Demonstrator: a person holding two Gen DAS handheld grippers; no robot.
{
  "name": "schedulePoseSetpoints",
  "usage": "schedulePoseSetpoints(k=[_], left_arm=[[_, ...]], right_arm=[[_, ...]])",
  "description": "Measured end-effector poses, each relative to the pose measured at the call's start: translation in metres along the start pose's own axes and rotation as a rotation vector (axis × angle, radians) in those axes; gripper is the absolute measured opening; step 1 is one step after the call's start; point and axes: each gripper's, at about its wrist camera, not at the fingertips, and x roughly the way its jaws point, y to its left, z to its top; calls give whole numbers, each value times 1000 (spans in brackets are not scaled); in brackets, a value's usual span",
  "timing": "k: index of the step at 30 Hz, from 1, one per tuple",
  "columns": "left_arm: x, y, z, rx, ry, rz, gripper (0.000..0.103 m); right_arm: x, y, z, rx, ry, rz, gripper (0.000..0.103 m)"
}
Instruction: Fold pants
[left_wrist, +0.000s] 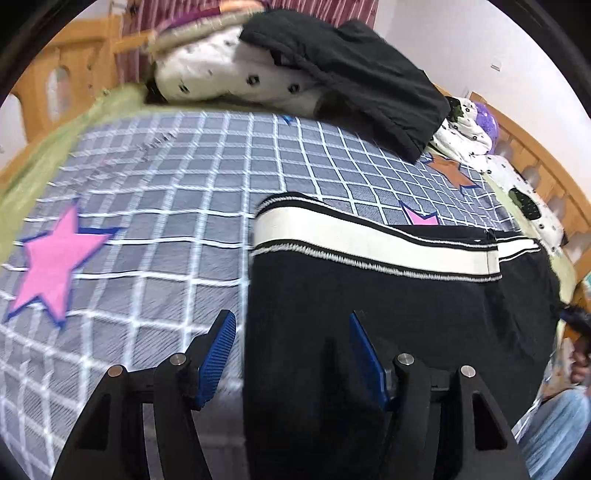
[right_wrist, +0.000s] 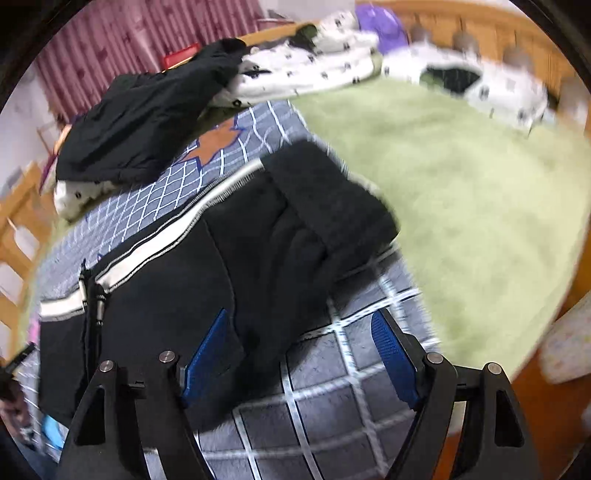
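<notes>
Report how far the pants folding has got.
Done: the black pants lie on the checked blanket, and in the right wrist view one part already seems doubled over the rest. In hand: nothing; the left hand-held gripper and right hand-held gripper are both open at the fabric's edges. Left: grasping and finishing the folds.

Left gripper (left_wrist: 291, 321) and right gripper (right_wrist: 299, 325) look alike: black angular plastic arms, round silver pivot screws, and ribbed blue pads (left_wrist: 218, 356) lining the inner finger faces
</notes>
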Motion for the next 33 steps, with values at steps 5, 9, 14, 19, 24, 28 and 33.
schedulePoseSetpoints(k=[5,9,14,19,24,28,33], left_arm=[[44,15,17,-13,77,-59,58],[59,28,29,-70,89,-181,46],[51,17,36,-113,53,-187,15],[11,21,49,-145,-43,-217,14],[-37,28,64,-108,-92,-232,14],[-87,70,84,-129,-141,-146,14],[-106,128,89,-117,-105,26,17]], right_arm=[[39,-1,5,48,-17,96,72],[58,9,16,37,-46,66,68],[49,21,25,1,-110,44,23],[-8,84,39,-137,-258,-8,14],[-72,158,56,-220,-367,53,13],[-115,215,59,-268,-417,179,13],[-119,243,53,-300,-371,298,13]])
